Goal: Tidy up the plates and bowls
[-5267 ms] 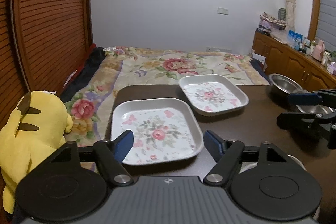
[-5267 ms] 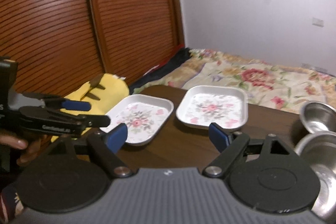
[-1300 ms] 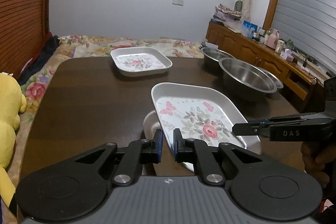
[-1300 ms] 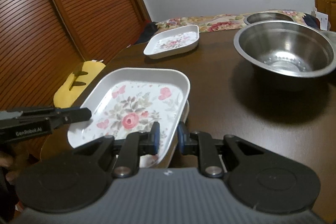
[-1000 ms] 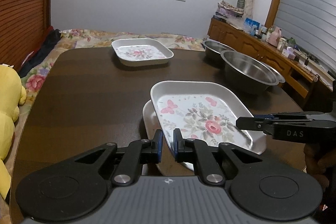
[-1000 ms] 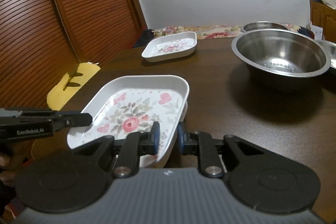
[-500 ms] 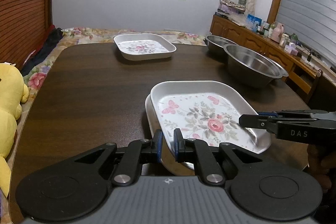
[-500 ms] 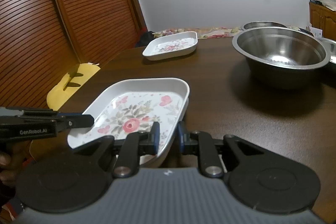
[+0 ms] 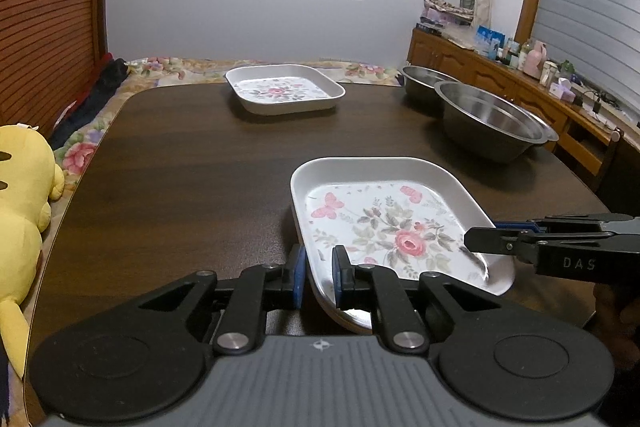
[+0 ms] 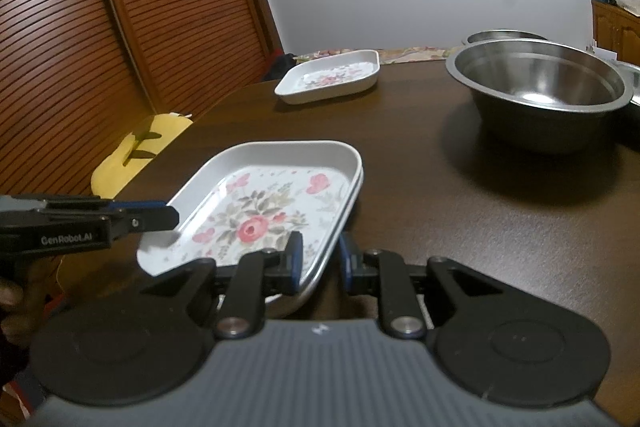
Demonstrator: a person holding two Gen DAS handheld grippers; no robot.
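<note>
A white floral plate (image 9: 392, 227) (image 10: 264, 211) sits nested on another white plate whose rim (image 10: 359, 183) peeks out beneath it, near the front of the dark wooden table (image 9: 180, 167). My left gripper (image 9: 318, 275) is shut on the plate's left rim. My right gripper (image 10: 320, 263) is shut on the opposite rim. Each shows in the other's view: right gripper (image 9: 480, 237), left gripper (image 10: 168, 217). A second floral plate (image 9: 284, 93) (image 10: 332, 77) rests at the table's far side.
A large steel bowl (image 9: 492, 119) (image 10: 536, 87) stands on the right, with a smaller steel bowl (image 9: 424, 79) (image 10: 500, 37) behind it. A yellow plush toy (image 9: 20, 195) lies off the table's left edge. A sideboard (image 9: 500, 83) lines the right wall.
Both grippers closed on the near floral plate, carried it to the table's front, and over the last second lowered it onto the plate underneath. Both still grip its rims.
</note>
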